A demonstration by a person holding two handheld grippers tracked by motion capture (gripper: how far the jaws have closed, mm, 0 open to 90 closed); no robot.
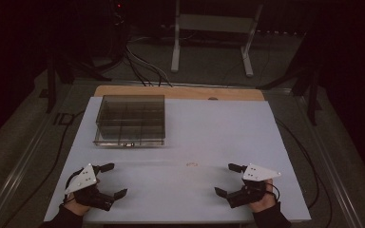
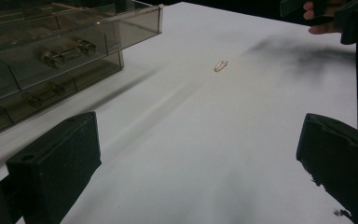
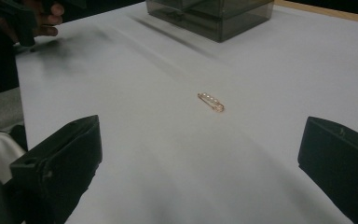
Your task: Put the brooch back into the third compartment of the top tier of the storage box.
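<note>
A small gold pin with pearl-like beads point(image 1: 191, 165) lies on the white table point(image 1: 209, 128), between the two grippers and a little beyond them. It appears ahead of the jaws in the left gripper view point(image 2: 220, 66) and in the right gripper view point(image 3: 210, 101). My left gripper point(image 1: 117, 179) stands open near the front left edge, nothing between its jaws. My right gripper point(image 1: 225, 179) stands open near the front right, also empty. A smoky transparent compartment box point(image 1: 131, 119) with a metal latch point(image 2: 67, 52) on its front sits at the back left.
A wooden strip point(image 1: 178, 91) borders the table's far edge. Beyond it stand a white metal frame point(image 1: 211, 38) and black cables point(image 1: 142, 66) on the floor. The other hand and gripper appear far off in each gripper view point(image 2: 326, 16) point(image 3: 25, 18).
</note>
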